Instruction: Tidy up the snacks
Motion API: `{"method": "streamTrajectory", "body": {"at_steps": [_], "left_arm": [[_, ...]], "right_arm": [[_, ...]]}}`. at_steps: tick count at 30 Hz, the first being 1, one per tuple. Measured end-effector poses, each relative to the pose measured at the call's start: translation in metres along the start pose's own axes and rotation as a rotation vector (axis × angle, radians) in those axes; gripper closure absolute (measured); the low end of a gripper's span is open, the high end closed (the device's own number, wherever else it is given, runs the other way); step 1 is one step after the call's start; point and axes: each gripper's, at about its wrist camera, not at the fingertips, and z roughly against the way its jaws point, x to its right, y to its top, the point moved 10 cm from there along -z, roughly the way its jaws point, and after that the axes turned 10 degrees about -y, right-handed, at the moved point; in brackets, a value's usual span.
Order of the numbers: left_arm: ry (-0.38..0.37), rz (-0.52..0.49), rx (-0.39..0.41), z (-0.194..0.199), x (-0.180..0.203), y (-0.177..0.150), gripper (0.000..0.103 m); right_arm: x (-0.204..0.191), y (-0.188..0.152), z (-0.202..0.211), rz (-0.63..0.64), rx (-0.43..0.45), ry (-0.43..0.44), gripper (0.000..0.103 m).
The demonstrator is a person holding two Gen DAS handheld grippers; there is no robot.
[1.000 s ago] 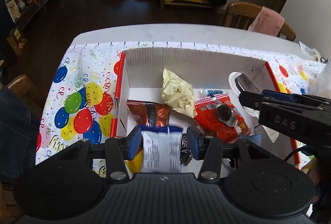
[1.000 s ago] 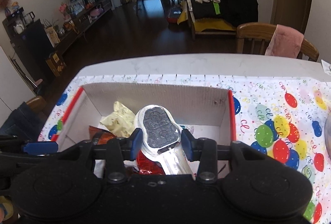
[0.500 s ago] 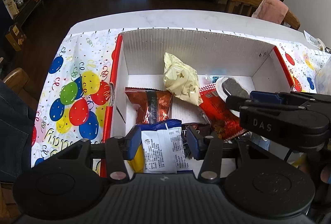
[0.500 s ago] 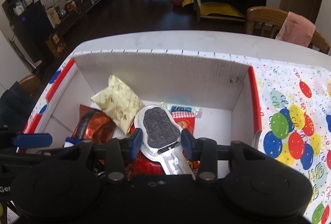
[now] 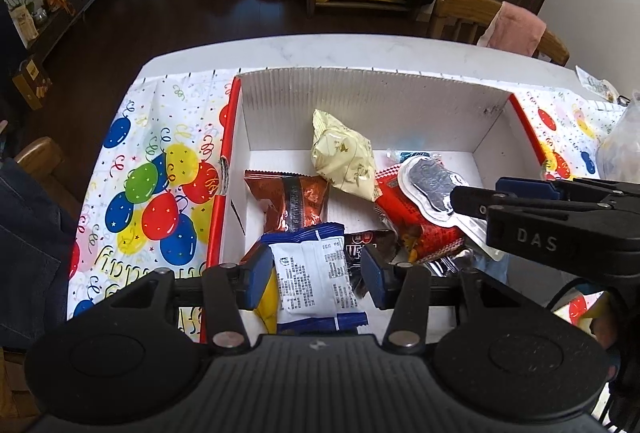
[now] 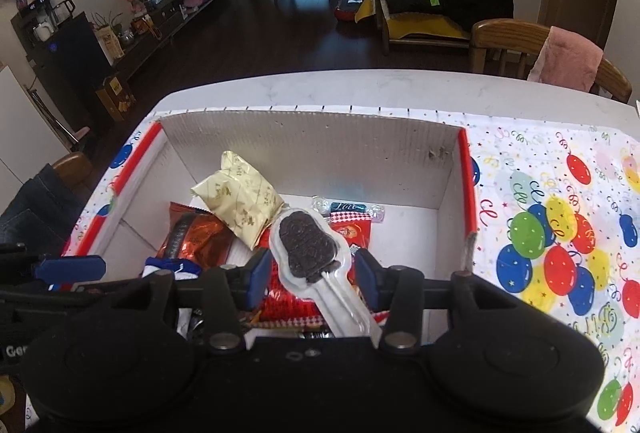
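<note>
A white cardboard box (image 5: pixel 360 105) with red rims holds several snacks: a cream packet (image 5: pixel 344 157), a brown foil packet (image 5: pixel 292 201) and a red packet (image 5: pixel 424 229). My left gripper (image 5: pixel 314 271) hangs over the box's near left part, its jaws wider than the blue and white packet (image 5: pixel 312 281) lying between them. My right gripper (image 6: pixel 310 271) is over the box's near middle; a clear-wrapped dark cookie pop (image 6: pixel 308 245) lies between its open jaws on the red packet (image 6: pixel 352 233). The right gripper shows side-on in the left wrist view (image 5: pixel 476 199).
The box stands on a balloon-print cloth (image 5: pixel 160 193) over a white table (image 5: pixel 320 49). A small candy (image 6: pixel 348 207) lies at the box's back. A wooden chair with a pink cloth (image 6: pixel 560 61) stands behind the table. A clear bag (image 5: pixel 620 153) is at the right.
Both grippers lowered toward the box and opened a little. The blue and white packet and the cookie pop now lie loose between the jaws.
</note>
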Motion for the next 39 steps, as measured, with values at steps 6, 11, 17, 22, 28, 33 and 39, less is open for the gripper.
{"method": "streamTrajectory", "body": {"at_steps": [6,11,17,22,28,33,39], "left_arm": [[-0.015,0.003,0.041,0.018,0.003,-0.004,0.049],[-0.028,0.0,0.072,0.036,0.005,-0.007,0.048],[-0.043,-0.007,0.123,0.059,0.01,-0.011,0.041],[-0.045,-0.025,0.164,0.078,0.012,-0.016,0.04],[-0.053,-0.041,0.211,0.099,0.016,-0.024,0.031],[-0.065,-0.049,0.238,0.113,0.02,-0.031,0.03],[-0.067,-0.058,0.265,0.127,0.025,-0.04,0.026]], "right_arm": [[-0.003,-0.002,0.028,-0.009,0.026,0.043,0.053],[-0.006,-0.004,0.052,-0.004,0.06,0.062,0.044],[-0.007,-0.01,0.076,-0.01,0.093,0.082,0.039],[-0.006,-0.015,0.095,-0.011,0.125,0.097,0.028],[-0.007,-0.023,0.117,-0.001,0.177,0.108,0.018],[-0.008,-0.028,0.135,0.017,0.226,0.107,0.014],[-0.009,-0.034,0.148,0.006,0.258,0.136,0.002]]}}
